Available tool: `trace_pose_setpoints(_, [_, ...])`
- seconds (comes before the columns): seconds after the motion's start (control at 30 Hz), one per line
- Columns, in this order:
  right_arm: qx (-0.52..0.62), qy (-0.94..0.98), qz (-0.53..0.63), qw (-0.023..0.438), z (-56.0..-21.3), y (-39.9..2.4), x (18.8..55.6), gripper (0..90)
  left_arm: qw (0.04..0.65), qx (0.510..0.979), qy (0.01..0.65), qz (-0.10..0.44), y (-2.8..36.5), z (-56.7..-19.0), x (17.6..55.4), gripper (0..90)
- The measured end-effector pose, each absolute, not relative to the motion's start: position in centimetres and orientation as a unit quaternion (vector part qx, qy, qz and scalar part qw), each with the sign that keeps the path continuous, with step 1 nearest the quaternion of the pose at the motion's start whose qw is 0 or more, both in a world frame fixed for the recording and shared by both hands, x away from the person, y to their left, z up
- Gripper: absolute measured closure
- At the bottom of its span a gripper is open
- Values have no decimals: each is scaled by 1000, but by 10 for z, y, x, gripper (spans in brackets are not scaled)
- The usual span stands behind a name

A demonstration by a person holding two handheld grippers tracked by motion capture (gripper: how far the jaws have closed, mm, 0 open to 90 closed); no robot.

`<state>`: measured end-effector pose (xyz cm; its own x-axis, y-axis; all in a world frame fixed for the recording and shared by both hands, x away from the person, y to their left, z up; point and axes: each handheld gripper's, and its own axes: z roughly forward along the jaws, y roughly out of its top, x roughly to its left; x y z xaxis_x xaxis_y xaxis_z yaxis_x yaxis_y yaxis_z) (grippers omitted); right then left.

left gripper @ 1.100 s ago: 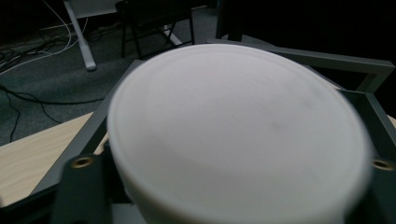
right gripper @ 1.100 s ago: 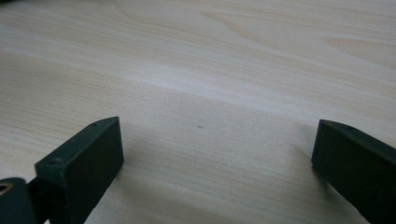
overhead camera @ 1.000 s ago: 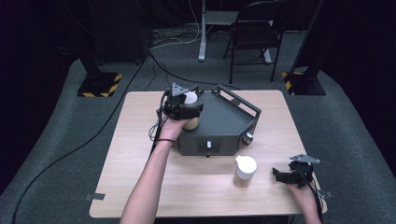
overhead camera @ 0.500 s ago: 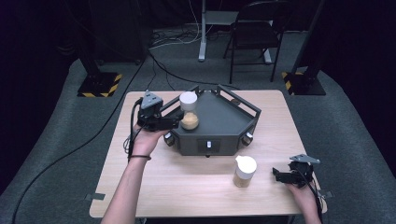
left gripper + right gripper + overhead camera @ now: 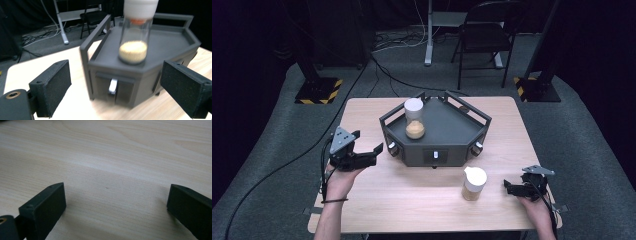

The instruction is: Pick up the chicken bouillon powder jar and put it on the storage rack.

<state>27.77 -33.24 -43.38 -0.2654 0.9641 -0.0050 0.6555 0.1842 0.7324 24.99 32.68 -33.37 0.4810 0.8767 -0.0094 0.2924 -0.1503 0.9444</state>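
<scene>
- Sand-filled jar (image 5: 414,118) with a white cap stands upright on the dark grey tray (image 5: 452,131), near its left rear corner in the high view. My left gripper (image 5: 373,151) hovers over the table (image 5: 422,200) just left of the tray, apart from the jar; its jaws have just been opening and nothing is between them. I judge the jar is set down and this step is closing.
- A second jar (image 5: 474,183) stands on the table in front of the tray, near my right gripper (image 5: 508,187), which rests at the right edge with jaws apart and empty. The next move, I think, calls for that gripper to close in level on this jar.
- Left gripper view: jar (image 5: 135,35) ahead and above, between my spread pads (image 5: 53,86) but well beyond them, on the tray (image 5: 165,47).
- Right gripper view: bare wood (image 5: 112,157) between wide-apart pads (image 5: 45,206).
</scene>
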Motion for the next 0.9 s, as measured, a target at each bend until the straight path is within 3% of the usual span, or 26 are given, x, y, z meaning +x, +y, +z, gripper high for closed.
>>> trace_pose_setpoints(0.43, [555, 730, 316, 244, -434, -332, 278, 12, 477, 694, 458, 286, 346, -385, 226, 56])
trace_pose_setpoints(0.9, [555, 730, 316, 244, -434, -332, 278, 12, 410, 723, 491, 259, 340, -431, 251, 48])
